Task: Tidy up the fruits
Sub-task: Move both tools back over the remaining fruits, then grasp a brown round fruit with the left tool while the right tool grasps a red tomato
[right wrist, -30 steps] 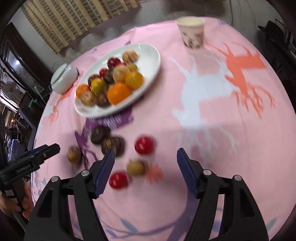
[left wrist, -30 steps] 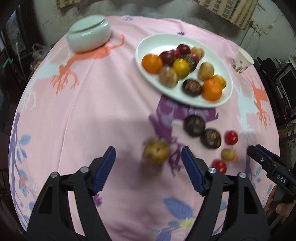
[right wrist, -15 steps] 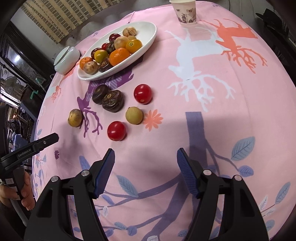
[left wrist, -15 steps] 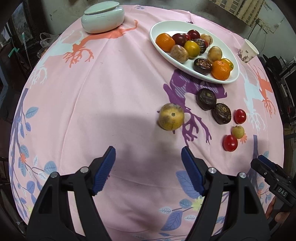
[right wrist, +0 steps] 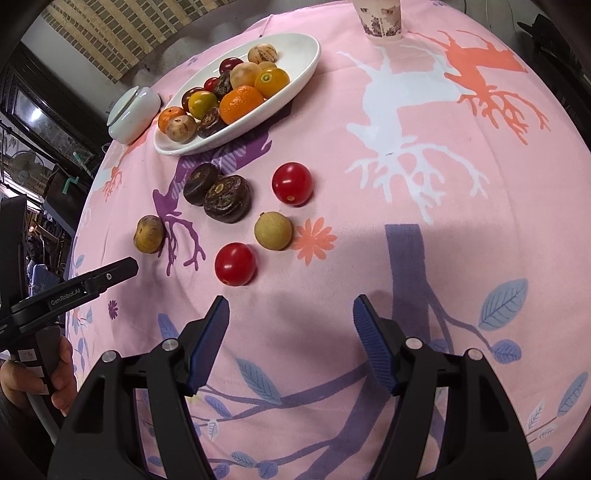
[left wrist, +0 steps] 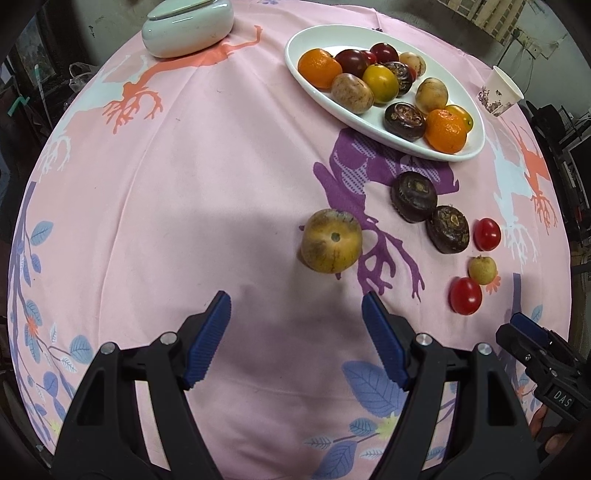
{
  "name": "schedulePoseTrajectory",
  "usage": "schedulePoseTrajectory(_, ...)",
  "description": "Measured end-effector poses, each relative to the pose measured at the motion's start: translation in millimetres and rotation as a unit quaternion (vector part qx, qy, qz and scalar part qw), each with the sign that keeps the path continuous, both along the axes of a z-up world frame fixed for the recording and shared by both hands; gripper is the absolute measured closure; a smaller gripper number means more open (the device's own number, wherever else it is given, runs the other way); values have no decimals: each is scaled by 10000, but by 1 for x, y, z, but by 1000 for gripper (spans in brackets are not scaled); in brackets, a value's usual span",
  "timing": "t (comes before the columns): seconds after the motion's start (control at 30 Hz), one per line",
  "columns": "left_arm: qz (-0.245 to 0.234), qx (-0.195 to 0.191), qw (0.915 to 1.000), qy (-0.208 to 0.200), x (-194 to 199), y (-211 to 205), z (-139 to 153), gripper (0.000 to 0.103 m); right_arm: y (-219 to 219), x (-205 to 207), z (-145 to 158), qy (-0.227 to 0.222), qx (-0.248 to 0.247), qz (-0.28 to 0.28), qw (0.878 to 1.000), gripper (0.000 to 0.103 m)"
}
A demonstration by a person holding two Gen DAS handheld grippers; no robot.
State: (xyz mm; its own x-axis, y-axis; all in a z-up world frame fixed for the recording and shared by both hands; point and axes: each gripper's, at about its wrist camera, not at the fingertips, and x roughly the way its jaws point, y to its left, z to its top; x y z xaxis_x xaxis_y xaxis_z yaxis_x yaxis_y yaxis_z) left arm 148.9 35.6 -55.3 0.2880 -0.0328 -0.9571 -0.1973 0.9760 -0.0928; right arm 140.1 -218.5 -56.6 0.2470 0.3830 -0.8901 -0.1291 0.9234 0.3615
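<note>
Hovering above a pink tablecloth (left wrist: 184, 184) printed with deer and leaves, the left gripper (left wrist: 295, 332) and the right gripper (right wrist: 288, 332) both hang with their blue-padded jaws spread wide and nothing between them. A tan, round fruit (left wrist: 331, 240) lies on the cloth just ahead of the left gripper, apart from its fingers. Farther to the right sit two dark brown water chestnuts (left wrist: 413, 196), touching each other, with a red cherry tomato (left wrist: 487, 233) beside them. Nearer the right gripper, a small yellowish fruit (right wrist: 273, 230) rests against an orange flower print, and a second cherry tomato (right wrist: 235, 263) lies closest to that gripper's left finger. Beyond the loose pieces, a white oval plate (left wrist: 317, 88) holds oranges, yellow and dark tomatoes, brown fruits and more chestnuts. A pale green lidded bowl (left wrist: 188, 26) stands at the far left, and a paper cup (right wrist: 380, 18) at the far right edge.
</note>
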Motion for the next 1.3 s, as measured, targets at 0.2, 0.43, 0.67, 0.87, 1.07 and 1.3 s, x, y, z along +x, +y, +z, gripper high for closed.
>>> schedulePoseTrajectory(0.2, 1, -24, 10000, 12, 11, -3, -6, 27, 3, 5, -4, 48, 40, 33, 10000, 33)
schedulePoseTrajectory(0.43, -97, 157, 9998, -114, 26, -9, -7, 27, 4, 8, -7, 79, 25, 42, 10000, 33)
schedulePoseTrajectory(0.67, -227, -58, 9994, -257, 37, -11, -22, 66, 9, 8, -3, 21, -41, 150, 9999, 33)
schedulePoseTrajectory(0.87, -286, -235, 9991, -227, 21, -16, -11, 66, 28, 6, -2, 5, 24, 526, 9986, 33)
schedulePoseTrajectory(1.07, -95, -285, 9990, -316, 8, -4, 2, 66, 48, 6, -6, 20, 8, 758, 9971, 33)
schedulePoseTrajectory(1.3, -53, -275, 9992, -276, 0, 1, 3, 66, 61, 19, -5, -132, -137, 829, 9964, 42)
